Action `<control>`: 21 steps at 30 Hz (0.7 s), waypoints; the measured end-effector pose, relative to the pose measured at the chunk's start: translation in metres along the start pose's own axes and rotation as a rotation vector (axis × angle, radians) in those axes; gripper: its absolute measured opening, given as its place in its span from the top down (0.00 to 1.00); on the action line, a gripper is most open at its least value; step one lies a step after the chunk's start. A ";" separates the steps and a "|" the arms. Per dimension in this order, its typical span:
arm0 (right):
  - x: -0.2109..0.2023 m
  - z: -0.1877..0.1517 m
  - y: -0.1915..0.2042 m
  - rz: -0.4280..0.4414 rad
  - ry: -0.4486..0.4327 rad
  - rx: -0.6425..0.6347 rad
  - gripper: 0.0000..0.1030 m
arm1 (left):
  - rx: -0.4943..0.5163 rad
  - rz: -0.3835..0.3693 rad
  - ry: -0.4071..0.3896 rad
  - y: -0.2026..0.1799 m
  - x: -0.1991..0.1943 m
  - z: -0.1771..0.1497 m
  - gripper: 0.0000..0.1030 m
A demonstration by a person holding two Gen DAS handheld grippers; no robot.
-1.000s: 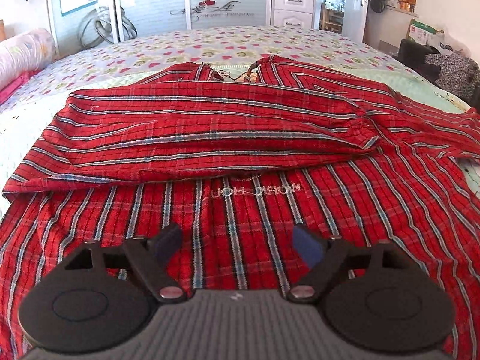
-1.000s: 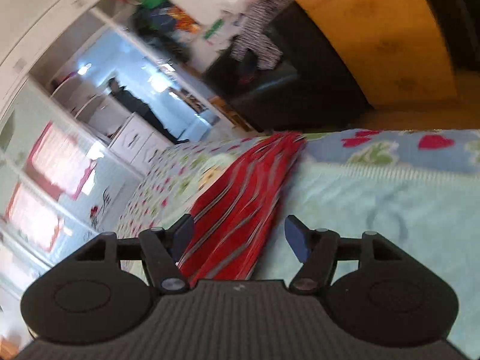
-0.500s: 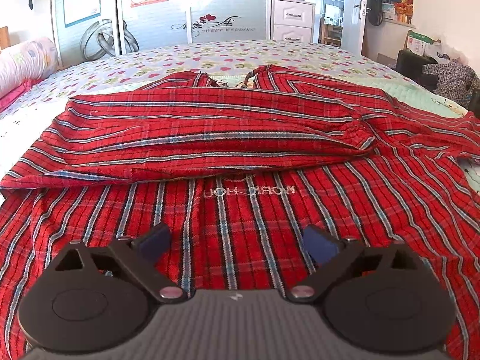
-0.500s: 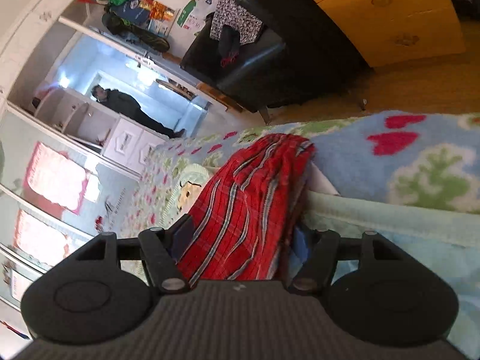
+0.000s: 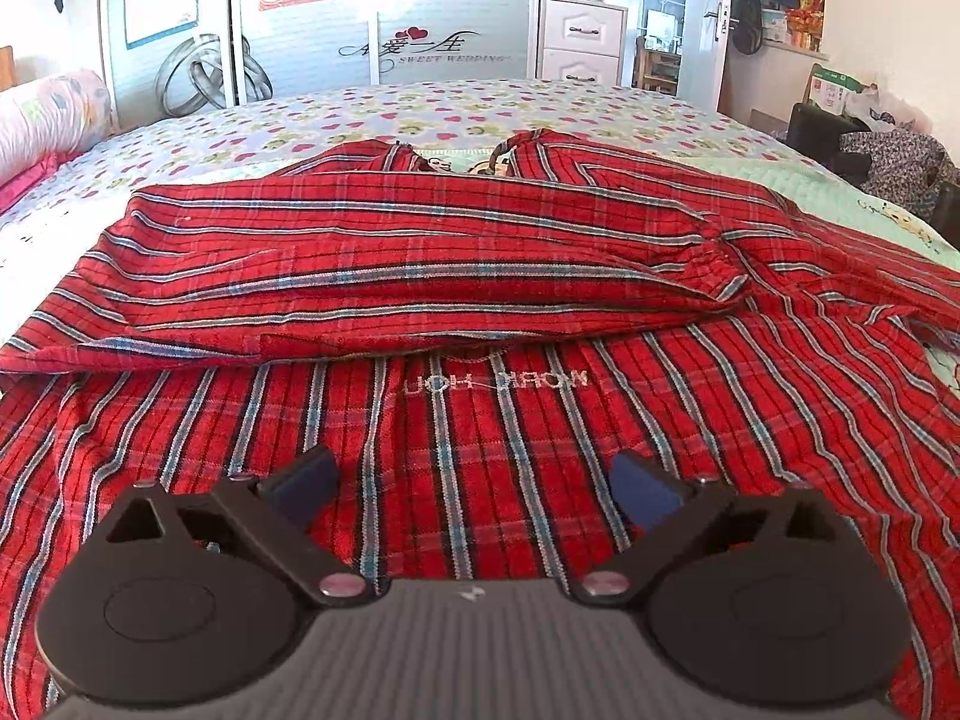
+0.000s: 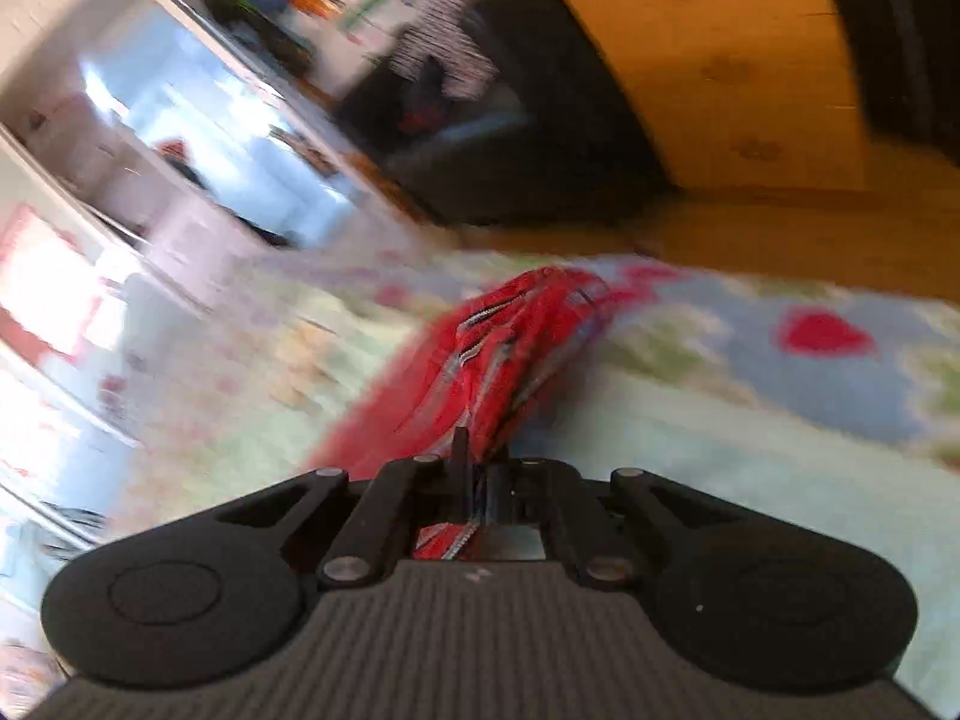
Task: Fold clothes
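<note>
black tongs [image 5: 471,483], ribbed grey base, silver screws, blue pads [image 5: 642,489].

Left cam: low behind its jaws, facing across red plaid shirt [image 5: 480,276]. Right cam: tilted, blurred, close. Both see shirt.

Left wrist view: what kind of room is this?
Most likely a home bedroom. A bed with a heart-print cover fills the view, a red plaid shirt spread on it. Behind stand sliding wardrobe doors reading "Sweet Wedding" and a white drawer unit.
</note>
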State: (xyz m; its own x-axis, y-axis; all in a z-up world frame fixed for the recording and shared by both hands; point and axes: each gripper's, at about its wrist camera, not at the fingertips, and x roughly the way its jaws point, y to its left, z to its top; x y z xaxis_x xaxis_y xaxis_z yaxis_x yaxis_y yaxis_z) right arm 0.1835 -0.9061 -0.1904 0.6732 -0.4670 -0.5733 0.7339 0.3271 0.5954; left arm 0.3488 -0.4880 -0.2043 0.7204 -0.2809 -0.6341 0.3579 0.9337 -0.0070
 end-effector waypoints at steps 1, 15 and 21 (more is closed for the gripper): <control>0.002 -0.005 -0.002 -0.012 -0.010 -0.016 0.97 | 0.001 -0.001 0.000 0.000 0.000 0.000 0.02; -0.002 0.008 0.012 -0.129 -0.146 0.016 0.89 | 0.003 -0.007 0.002 0.000 0.000 0.000 0.00; -0.022 0.001 0.006 -0.212 -0.193 0.106 0.68 | 0.000 -0.012 0.000 0.001 -0.001 -0.001 0.00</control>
State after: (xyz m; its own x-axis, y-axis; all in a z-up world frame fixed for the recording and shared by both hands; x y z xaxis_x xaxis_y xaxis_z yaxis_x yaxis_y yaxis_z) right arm 0.1728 -0.8942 -0.1737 0.4694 -0.6661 -0.5796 0.8356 0.1231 0.5353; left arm 0.3482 -0.4869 -0.2045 0.7162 -0.2920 -0.6338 0.3666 0.9303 -0.0143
